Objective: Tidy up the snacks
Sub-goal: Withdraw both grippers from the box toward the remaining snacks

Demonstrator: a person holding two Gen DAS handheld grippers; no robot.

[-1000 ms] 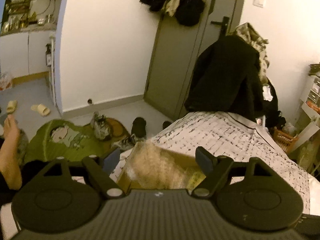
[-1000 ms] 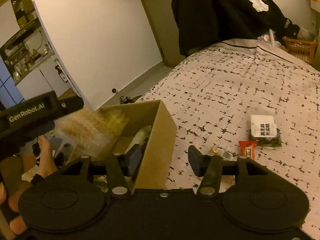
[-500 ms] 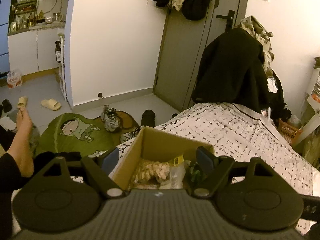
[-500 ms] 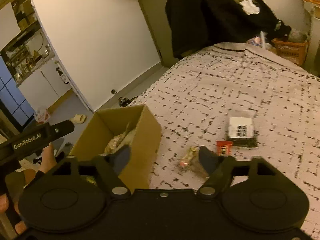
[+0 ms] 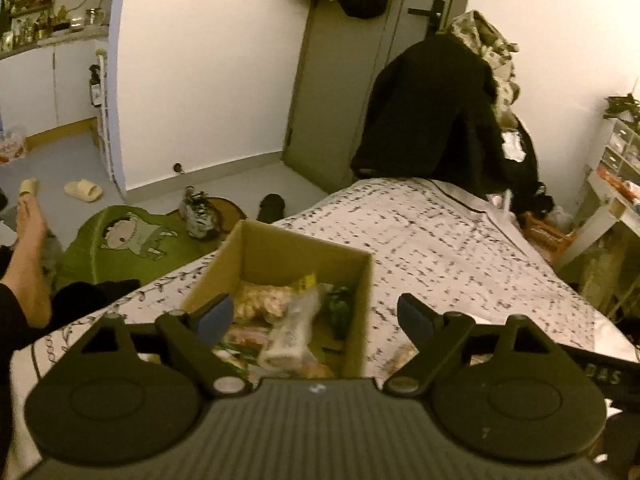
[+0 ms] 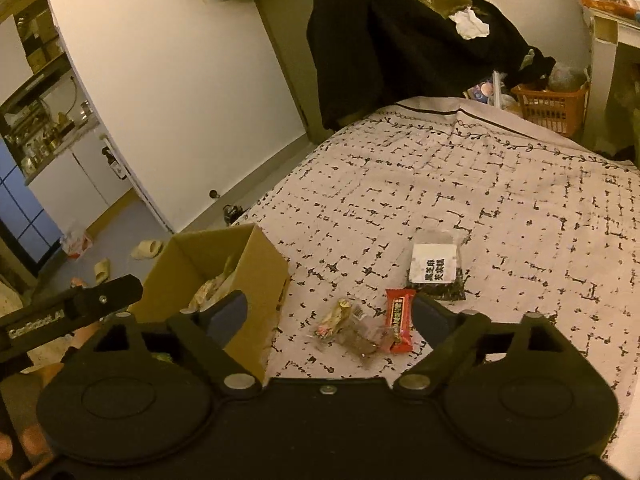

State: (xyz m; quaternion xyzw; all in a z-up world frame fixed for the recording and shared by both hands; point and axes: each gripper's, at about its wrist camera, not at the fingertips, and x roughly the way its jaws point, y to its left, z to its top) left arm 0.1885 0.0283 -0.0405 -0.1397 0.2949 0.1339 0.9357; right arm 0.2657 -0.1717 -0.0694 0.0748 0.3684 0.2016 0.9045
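Right gripper spread wide and empty, jaws just opening; left gripper likewise empty above cardboard box.
Red snack bar lies on bedspread beside box; recommend straddling its narrow width, closing squarely.

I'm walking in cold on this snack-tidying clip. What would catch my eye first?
The open brown cardboard box at the near corner of the patterned bedspread, already holding crinkly snack bags. Just right of it lie the leftovers on the cover: a red wrapped bar, a clear crumpled snack packet touching it, and a dark pouch with a white label a little beyond. Both grippers stand open and empty, the right gripper above the loose snacks.
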